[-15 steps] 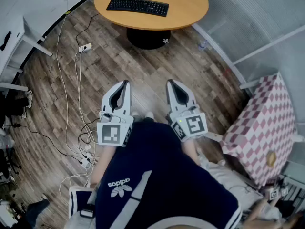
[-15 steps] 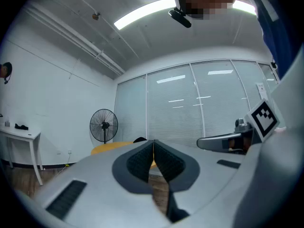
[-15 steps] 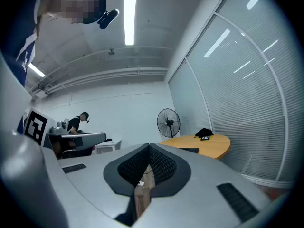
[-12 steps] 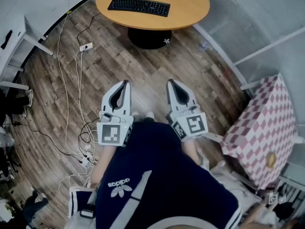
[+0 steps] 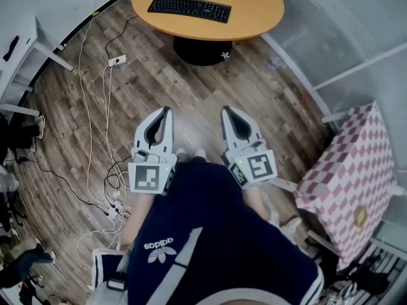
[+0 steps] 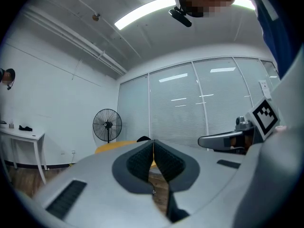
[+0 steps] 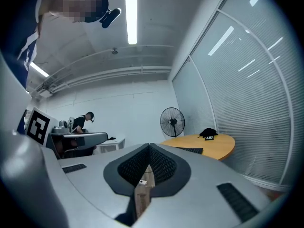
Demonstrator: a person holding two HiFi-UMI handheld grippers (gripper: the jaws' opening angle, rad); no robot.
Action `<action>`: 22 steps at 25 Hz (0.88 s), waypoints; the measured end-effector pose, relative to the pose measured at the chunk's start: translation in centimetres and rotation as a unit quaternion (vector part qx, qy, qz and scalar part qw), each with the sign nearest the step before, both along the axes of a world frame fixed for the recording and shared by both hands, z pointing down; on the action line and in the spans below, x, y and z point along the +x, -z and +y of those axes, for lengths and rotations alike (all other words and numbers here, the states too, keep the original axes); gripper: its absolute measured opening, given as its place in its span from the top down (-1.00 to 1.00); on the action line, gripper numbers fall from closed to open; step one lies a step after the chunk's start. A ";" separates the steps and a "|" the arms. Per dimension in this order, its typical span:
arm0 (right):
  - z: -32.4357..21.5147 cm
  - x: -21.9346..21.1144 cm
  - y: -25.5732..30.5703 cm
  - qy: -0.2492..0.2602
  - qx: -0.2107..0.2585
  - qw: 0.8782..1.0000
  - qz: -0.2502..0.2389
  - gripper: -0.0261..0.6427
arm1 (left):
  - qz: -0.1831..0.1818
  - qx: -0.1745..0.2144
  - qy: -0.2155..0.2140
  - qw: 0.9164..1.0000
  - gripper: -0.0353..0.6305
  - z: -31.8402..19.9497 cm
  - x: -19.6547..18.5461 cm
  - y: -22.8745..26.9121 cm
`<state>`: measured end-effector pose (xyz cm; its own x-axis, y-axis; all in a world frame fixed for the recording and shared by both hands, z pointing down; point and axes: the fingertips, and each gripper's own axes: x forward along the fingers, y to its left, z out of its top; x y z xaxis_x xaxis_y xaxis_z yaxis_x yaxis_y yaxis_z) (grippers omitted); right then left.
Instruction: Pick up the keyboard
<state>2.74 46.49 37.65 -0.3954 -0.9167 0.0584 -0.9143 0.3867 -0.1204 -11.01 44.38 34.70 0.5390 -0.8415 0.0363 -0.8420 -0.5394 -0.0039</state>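
A black keyboard (image 5: 189, 7) lies on a round wooden table (image 5: 254, 11) at the top of the head view, far ahead of both grippers. In the right gripper view the keyboard (image 7: 191, 150) shows as a dark strip on the table (image 7: 213, 145). My left gripper (image 5: 168, 110) and right gripper (image 5: 225, 110) are held level side by side over the wooden floor, close to the person's body. Both are shut with nothing between the pads. In the left gripper view the left gripper (image 6: 153, 142) hides most of the table (image 6: 107, 147).
White cables and a power strip (image 5: 115, 61) trail over the floor at left. A box with a pink checked cover (image 5: 346, 176) stands at right. Glass walls with blinds (image 5: 331, 24) run along the right. A standing fan (image 7: 172, 120) is beside the table. A white desk (image 5: 19, 49) stands at left.
The table and keyboard have shifted slightly right and down in the head view. Both grippers stay in the same place, still shut.
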 end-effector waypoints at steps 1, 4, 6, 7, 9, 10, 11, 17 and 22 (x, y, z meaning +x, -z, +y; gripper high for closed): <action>0.0 0.1 0.0 0.001 0.000 1.000 0.003 0.91 | 0.001 -0.001 -0.001 1.000 0.88 -0.1 0.2 -0.1; 0.1 0.5 0.2 0.009 0.010 1.000 0.009 0.90 | 0.004 -0.002 -0.005 1.000 0.88 -0.1 0.7 -0.2; 0.2 0.9 0.4 0.009 0.015 1.000 0.005 0.90 | 0.002 -0.003 -0.007 1.000 0.88 -0.1 1.0 -0.5; 0.1 1.2 0.3 0.006 0.015 1.000 0.003 0.90 | 0.001 -0.004 -0.008 1.000 0.88 -0.1 1.1 -0.6; -0.3 1.7 0.3 -0.001 0.013 1.000 0.002 0.90 | -0.001 -0.005 -0.009 1.000 0.88 -0.4 1.1 -0.7; -0.5 1.8 0.2 -0.003 0.010 1.000 0.001 0.90 | -0.001 -0.006 -0.008 1.000 0.88 -0.6 1.0 -0.7; -0.7 1.8 0.1 -0.003 0.006 1.000 0.001 0.90 | -0.001 -0.008 -0.007 1.000 0.88 -0.8 0.9 -0.7; -3.1 1.3 -1.1 -0.003 -0.014 1.000 0.000 0.90 | 0.000 -0.019 -0.004 1.000 0.88 -3.4 0.2 -1.5; -6.9 0.4 -2.1 -0.010 -0.033 0.999 -0.002 0.90 | 0.003 -0.025 -0.007 1.000 0.88 -7.6 -1.1 -2.1</action>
